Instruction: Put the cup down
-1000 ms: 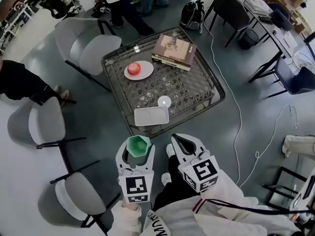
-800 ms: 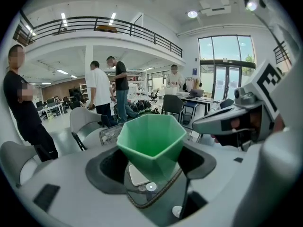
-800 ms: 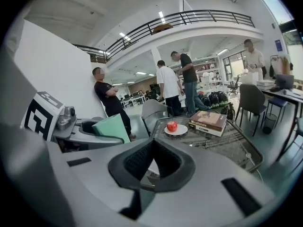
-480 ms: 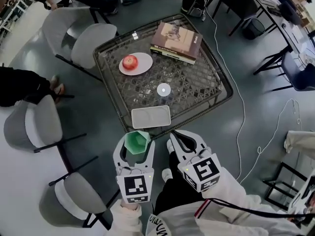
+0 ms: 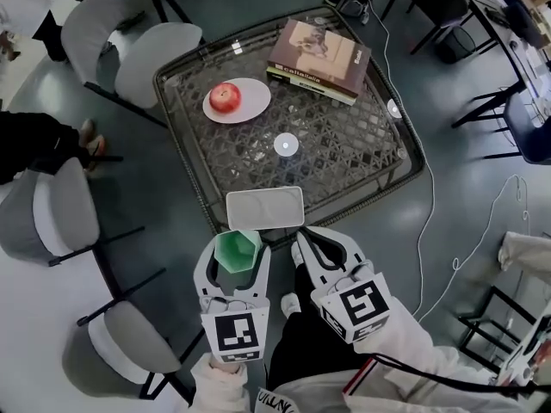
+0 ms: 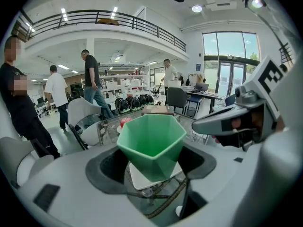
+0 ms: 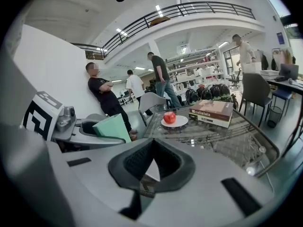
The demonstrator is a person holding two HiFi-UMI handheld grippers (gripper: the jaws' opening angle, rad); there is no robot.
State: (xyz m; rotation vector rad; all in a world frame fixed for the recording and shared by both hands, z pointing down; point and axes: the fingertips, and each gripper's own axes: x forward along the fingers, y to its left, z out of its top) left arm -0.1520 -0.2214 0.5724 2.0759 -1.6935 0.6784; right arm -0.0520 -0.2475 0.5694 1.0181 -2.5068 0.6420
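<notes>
left gripper [image 5: 235, 256] pinches the green cup [image 5: 238, 248] upright between its jaws; right gripper [image 5: 315, 243] beside it, jaws pressed together.

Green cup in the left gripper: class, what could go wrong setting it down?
The green faceted cup in the left gripper hangs at the near rim of the wire-mesh table; lowered here, it might catch the rim and tip. Landing half on the white rectangular tray just ahead could tilt it.

The table [image 5: 344, 153] is seen steeply from overhead in the head view and low, nearly level, from beside its near edge in both gripper views, the cup [image 5: 237, 249], apple [image 5: 225, 97] and book [image 5: 320, 50] being shared by all.
</notes>
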